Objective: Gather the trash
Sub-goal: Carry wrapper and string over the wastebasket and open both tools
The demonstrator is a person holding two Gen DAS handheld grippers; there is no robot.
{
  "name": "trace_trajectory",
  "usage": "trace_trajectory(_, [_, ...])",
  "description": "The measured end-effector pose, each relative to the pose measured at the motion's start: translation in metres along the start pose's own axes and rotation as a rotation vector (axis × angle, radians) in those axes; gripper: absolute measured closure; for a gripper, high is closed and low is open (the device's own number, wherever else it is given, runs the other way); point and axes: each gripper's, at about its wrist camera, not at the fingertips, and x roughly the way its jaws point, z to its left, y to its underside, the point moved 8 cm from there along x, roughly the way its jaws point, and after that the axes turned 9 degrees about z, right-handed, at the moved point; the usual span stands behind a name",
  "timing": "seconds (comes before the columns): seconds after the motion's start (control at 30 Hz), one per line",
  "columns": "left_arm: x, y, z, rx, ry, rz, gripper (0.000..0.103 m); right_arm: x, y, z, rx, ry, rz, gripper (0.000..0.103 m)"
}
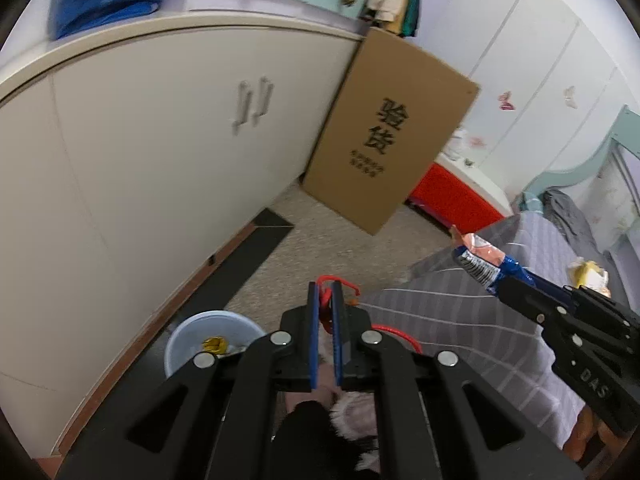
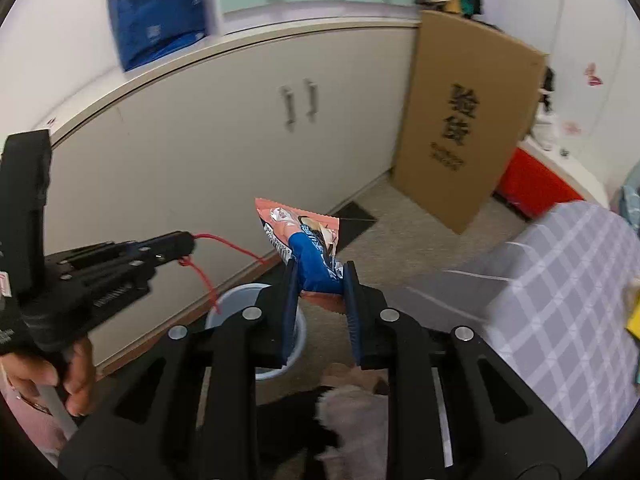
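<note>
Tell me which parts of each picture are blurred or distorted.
Left wrist view: fisheye bends the cabinet edge; the cardboard box is slightly smeared. Right wrist view: motion blur smears the checked bedcover and blue bag; the snack wrapper stays sharp.

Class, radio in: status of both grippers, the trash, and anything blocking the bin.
Left gripper shut on thin red string. Right gripper shut on crumpled orange-and-blue snack wrapper. Pale blue round plastic bin below on floor; nothing blocking.

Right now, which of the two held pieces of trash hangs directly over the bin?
The red string in the left gripper: its loose end dangles over the pale blue bin. The snack wrapper in the right gripper sits further right.
</note>
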Motion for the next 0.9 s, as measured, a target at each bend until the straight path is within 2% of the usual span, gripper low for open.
trace_trajectory(0.23, [0.019,0.002,0.047,-0.045,-0.062,0.037,0.097,0.048,0.0,0.048,-0.012,-0.061,0.063,0.081])
trace_trajectory(0.33, [0.031,0.003,0.063,-0.073,-0.087,0.054,0.093,0.065,0.003,0.059,-0.005,-0.081,0.093,0.081])
trace_trajectory(0.37, [0.038,0.005,0.069,-0.081,-0.089,0.078,0.087,0.072,0.005,0.062,-0.002,-0.086,0.106,0.081])
trace_trajectory(0.4, [0.043,0.007,0.071,-0.086,-0.088,0.098,0.07,0.076,0.007,0.063,0.0,-0.088,0.114,0.081])
trace_trajectory(0.47, [0.052,0.011,0.078,-0.098,-0.097,0.125,0.045,0.086,0.011,0.067,0.004,-0.094,0.136,0.081])
trace_trajectory(0.67, [0.06,0.016,0.093,-0.132,-0.115,0.128,0.039,0.107,0.017,0.071,0.031,-0.12,0.179,0.081])
trace_trajectory(0.9, [0.056,0.015,0.1,-0.141,-0.148,0.105,0.033,0.111,0.018,0.075,0.032,-0.132,0.187,0.081])
